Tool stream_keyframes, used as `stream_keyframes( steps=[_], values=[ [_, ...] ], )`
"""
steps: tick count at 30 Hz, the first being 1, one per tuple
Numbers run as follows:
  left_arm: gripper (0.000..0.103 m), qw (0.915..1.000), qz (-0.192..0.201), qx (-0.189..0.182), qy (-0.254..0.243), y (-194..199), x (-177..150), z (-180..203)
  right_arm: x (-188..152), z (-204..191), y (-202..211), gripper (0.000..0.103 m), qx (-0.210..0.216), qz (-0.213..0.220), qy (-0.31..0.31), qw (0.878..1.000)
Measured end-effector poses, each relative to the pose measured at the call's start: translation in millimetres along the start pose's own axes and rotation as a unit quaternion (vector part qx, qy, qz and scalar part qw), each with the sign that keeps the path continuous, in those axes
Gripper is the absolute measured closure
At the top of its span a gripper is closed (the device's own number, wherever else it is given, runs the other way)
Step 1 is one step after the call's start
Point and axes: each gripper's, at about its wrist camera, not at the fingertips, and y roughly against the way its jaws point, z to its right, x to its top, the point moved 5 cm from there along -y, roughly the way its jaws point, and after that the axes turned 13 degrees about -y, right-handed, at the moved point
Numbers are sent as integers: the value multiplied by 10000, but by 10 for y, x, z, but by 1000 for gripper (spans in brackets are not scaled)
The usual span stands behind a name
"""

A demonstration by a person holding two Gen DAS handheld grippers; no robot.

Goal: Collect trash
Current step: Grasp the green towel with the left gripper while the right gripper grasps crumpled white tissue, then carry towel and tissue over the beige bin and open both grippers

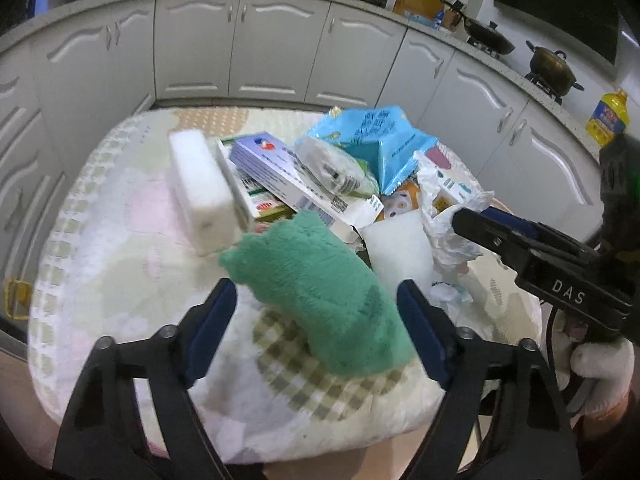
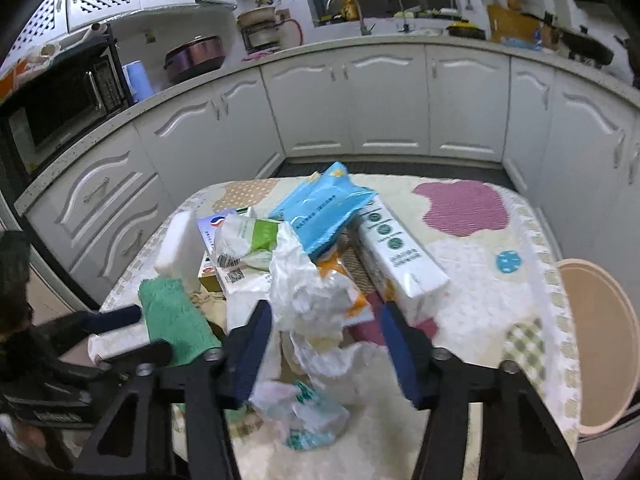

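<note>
The trash is a loose heap in the middle of the little table [image 2: 500, 264], which has a pastel patchwork cloth over it. On top sits a shiny blue plastic pouch [image 2: 320, 208] with dark print too small to read, and a crumpled white plastic bag [image 2: 304, 280] slumps in front of it. There's also a long white carton [image 2: 400, 256] with round green badges down its side, a purple-and-white box [image 1: 280, 164] with a barcode, a white foam block [image 1: 200, 184], and a fuzzy green cloth [image 1: 328, 292] at the near edge.

The right gripper [image 2: 326, 348] is spread wide around the crumpled bag, not pinching it. The left gripper [image 1: 316, 328] is also wide apart, straddling the green cloth. "DAS" is stamped on the right gripper's body in the left view.
</note>
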Motion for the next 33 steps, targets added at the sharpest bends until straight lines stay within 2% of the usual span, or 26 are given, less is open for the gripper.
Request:
stream_keyframes(
  steps=[1,2,5,9,13,23,27,33],
  values=[
    [39,10000,-64,-15,18,-41,-2,-5,4,-8,-57,65,100,-88,-3,9999],
    [42,9999,-138,-33,26,-83,-11,0,7,-10,-101,77,179,-168,-15,9997],
    [52,9998,-145,-164,40,-131,-19,0,36,6,-112,88,385,-251,-169,9988],
    [66,9998,-137,-148,-66,-63,5,7,160,-48,106,89,647,-17,-206,9977],
    [72,9999,-39,-66,-145,69,56,1,286,-116,373,89,855,267,-243,9957],
    [77,9991,342,-220,-82,546,250,-69,330,-63,890,89,893,745,-262,9929],
    [77,9978,492,-387,-224,679,399,99,343,121,1033,89,824,874,-375,9921],
    [77,9947,495,-797,-417,619,643,472,388,507,1259,89,587,1084,-671,9901]
  ],
)
